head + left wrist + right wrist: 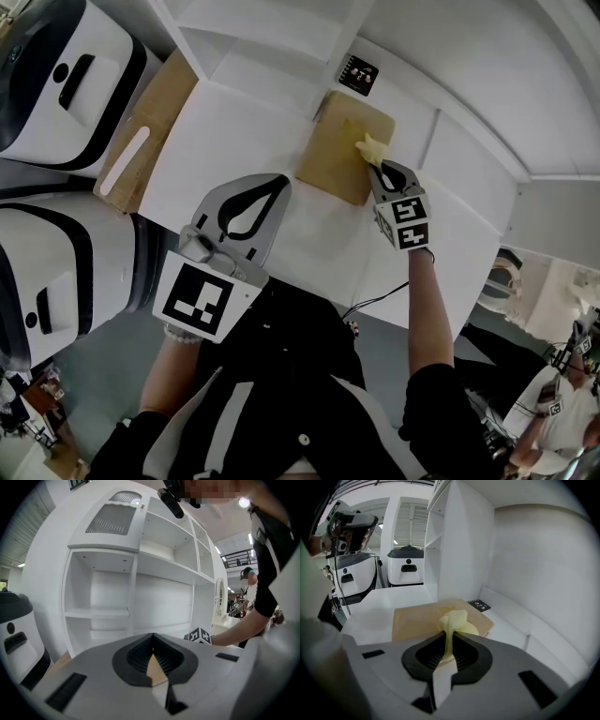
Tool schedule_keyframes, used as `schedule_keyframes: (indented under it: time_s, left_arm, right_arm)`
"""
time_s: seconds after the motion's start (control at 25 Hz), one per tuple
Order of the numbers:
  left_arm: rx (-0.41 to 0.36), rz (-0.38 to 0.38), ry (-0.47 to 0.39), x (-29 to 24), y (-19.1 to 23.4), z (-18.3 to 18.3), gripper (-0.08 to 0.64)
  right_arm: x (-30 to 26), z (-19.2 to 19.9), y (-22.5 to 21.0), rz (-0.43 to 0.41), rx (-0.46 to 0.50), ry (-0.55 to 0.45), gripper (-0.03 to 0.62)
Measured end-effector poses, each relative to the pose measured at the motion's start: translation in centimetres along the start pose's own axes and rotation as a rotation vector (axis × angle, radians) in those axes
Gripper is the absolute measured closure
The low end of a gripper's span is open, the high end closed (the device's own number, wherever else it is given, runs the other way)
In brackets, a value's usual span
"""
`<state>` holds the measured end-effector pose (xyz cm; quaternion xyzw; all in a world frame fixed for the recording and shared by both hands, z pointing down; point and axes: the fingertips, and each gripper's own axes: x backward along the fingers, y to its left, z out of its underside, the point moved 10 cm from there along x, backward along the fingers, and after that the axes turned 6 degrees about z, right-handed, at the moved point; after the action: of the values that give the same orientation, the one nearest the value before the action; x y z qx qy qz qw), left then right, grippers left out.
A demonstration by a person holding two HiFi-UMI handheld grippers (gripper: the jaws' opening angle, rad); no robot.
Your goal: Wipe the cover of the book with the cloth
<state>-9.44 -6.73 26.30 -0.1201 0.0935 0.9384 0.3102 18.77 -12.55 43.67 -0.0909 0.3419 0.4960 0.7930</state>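
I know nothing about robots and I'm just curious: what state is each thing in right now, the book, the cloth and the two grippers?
book: closed, lying flat on the table.
cloth: bunched up, resting on the book's cover.
right gripper: shut on the cloth.
left gripper: shut, nothing between its jaws.

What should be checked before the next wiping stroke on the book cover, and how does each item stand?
1. Cloth clamped in the right gripper: ok, jaws shut on it.
2. Cloth on the book cover: ok, it rests near the far right part.
3. Book flat on the white table: ok.
4. Left gripper clear of the book: ok, shut, empty, off to the left.
5. Black card clear of the stroke: ok, it lies beyond the book's corner.
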Motion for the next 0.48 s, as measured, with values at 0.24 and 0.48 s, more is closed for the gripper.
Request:
schedule_keyframes:
  time_s: [0.24,0.48]
  left_arm:
    - [-0.011,0.005,-0.007,0.2,0.0,-0.1,0.560]
    - [-0.022,0.011,-0.013,0.5,0.3,-0.1,0.560]
  right_arm:
    - [1.2,0.4,1.8,-0.019,0.009,-0.001,0.555]
    - [2.2,0.6,3.2,-0.038,0.007,0.010,0.555]
